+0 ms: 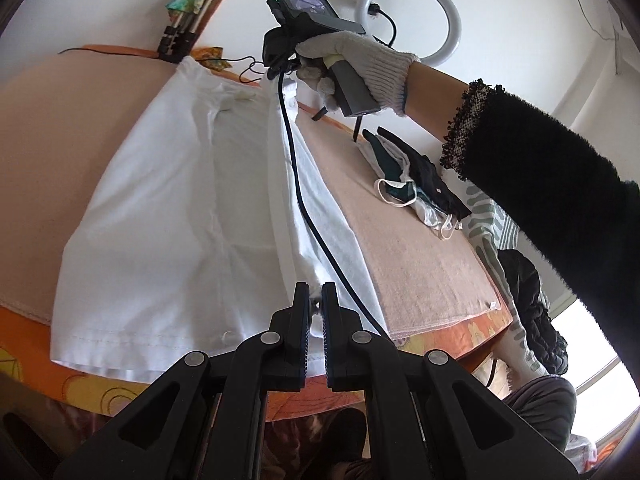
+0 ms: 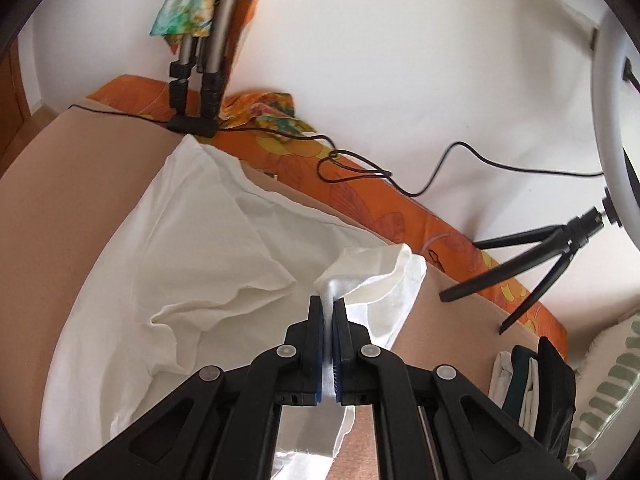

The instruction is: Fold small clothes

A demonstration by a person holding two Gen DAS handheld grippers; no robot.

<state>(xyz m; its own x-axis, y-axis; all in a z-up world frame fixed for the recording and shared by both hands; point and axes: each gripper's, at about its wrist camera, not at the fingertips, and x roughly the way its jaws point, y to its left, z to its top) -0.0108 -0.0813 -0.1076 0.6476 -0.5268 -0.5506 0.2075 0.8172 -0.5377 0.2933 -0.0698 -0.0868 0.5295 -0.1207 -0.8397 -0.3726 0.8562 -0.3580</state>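
A white T-shirt [image 1: 172, 208] lies spread on a beige cloth-covered table [image 1: 400, 248]. My left gripper [image 1: 316, 300] is shut on the shirt's lower right edge near the hem and holds it slightly lifted. My right gripper [image 2: 329, 308] is shut on a bunched fold of the same white shirt [image 2: 192, 240] at its upper right side, by the sleeve. In the left wrist view the right gripper's body [image 1: 320, 48] sits at the far end of the shirt, held by a gloved hand; its fingers are hidden there.
A pile of dark and white small clothes [image 1: 416, 184] lies on the table's right side, also seen in the right wrist view [image 2: 528, 384]. A ring light [image 1: 412, 20] on a tripod [image 2: 532, 268] and black cables [image 2: 360, 172] stand along the back edge. A stand base [image 2: 192, 124] sits at back left.
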